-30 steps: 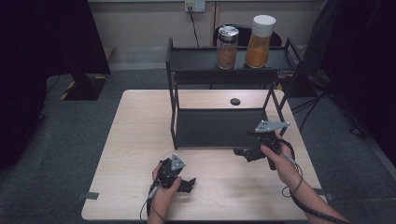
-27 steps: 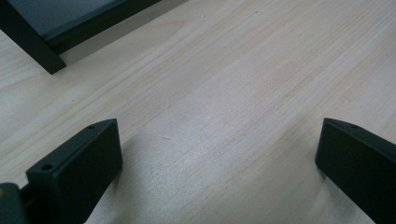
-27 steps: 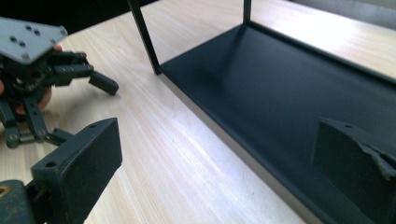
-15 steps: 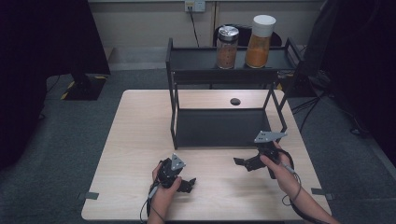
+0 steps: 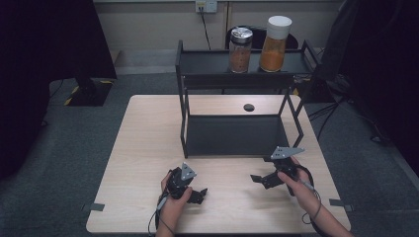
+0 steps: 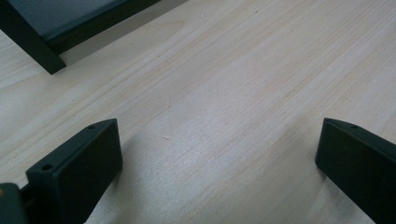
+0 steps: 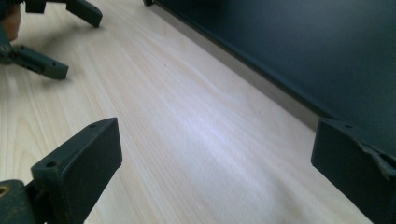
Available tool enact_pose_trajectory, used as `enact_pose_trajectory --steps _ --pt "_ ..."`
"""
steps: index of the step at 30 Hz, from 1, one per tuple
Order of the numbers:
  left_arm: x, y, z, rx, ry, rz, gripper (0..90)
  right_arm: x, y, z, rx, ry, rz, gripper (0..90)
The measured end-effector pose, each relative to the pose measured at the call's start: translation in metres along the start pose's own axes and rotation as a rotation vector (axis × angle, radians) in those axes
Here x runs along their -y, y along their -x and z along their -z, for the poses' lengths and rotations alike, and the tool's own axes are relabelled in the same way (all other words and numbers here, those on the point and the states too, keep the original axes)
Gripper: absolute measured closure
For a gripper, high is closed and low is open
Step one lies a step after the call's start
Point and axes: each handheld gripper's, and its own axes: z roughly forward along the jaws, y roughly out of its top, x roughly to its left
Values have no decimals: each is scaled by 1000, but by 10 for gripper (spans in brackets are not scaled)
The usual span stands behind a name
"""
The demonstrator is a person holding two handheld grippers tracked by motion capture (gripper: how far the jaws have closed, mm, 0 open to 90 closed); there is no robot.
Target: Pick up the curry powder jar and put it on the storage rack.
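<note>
In the high view, a pale wooden worktop (image 5: 148, 148) filled the middle of the frame, with a black two-tier rack (image 5: 237, 98) standing on its far half. On the rack's top shelf, in the upper centre of the frame, stood two jars side by side: a glass jar with a metal lid (image 5: 240, 43) holding brown contents, and to its right a taller jar with a white lid (image 5: 274, 37) holding orange contents. The rack's lower shelf (image 5: 234, 135) was a dark flat panel with nothing on it. A small dark round hole (image 5: 249, 107) showed in the worktop behind the lower shelf.

The left tool (image 5: 197, 193) sat low and left of centre in the frame, gripped by a hand (image 5: 173, 205), resting on or just above the bare wood. In the left gripper view its two black jaws stood wide apart over bare wood grain, holding nothing, with a corner of the rack at the upper left.

The right tool (image 5: 260, 180) was at the lower right of the frame, held by the other hand (image 5: 304, 190), near the front edge of the rack. In the right gripper view its jaws were spread wide and empty over the wood, the rack's dark lower shelf ran along the upper right, and the left tool appeared at the upper left.
</note>
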Motion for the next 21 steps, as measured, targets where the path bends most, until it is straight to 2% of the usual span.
enact_pose_trajectory --steps 11,21 --pt "0 0 0 0 0 0 1 14 -2 6 9 -43 19 12" --pt "0 0 0 0 0 0 1 27 -2 19 38 -76 28 12"
